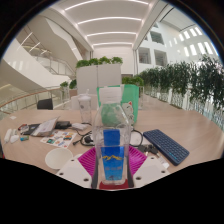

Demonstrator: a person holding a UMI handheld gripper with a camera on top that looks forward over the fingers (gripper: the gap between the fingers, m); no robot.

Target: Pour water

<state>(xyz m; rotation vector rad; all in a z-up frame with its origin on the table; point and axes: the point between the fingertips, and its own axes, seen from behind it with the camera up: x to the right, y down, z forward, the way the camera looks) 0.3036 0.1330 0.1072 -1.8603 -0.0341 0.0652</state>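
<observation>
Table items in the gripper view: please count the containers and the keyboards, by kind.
Blue cup, between the gripper fingers: 1
Clear pitcher: 1
Green pitcher: 1
Keyboard: 1
Total: 4

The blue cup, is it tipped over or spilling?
No. The blue cup stands upright between the gripper's pink pads, with no puddle on the table around it. The clear pitcher beyond it is upright too. Nothing looks odd.

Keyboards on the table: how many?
1. The dark keyboard lies on the table, right of the blue cup that the gripper holds. Clutter at the left could hide another.
</observation>
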